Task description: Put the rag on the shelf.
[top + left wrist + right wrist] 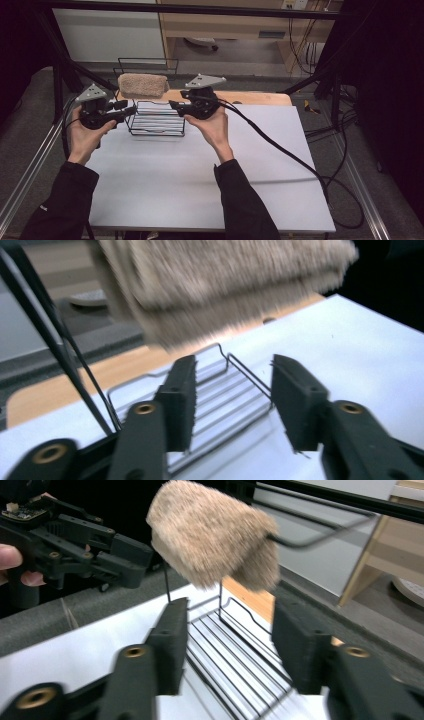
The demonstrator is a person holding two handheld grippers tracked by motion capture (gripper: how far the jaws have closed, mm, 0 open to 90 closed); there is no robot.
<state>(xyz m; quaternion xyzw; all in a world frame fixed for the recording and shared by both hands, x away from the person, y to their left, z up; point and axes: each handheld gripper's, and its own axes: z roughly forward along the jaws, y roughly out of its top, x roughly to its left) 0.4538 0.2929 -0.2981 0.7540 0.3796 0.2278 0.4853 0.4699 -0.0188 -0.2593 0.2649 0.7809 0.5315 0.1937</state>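
towel (143,85) is seen folded over the top bar of the wire rack (155,119), long axis crosswise; it lies above and beyond both tongs; left tongs (131,110) and right tongs (173,104) are released, nothing gripped, roughly equally near.

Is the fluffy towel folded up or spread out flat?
Folded: the fuzzy beige towel hangs as a thick, doubled bundle over the black wire rack's top bar, layers showing at its edge.
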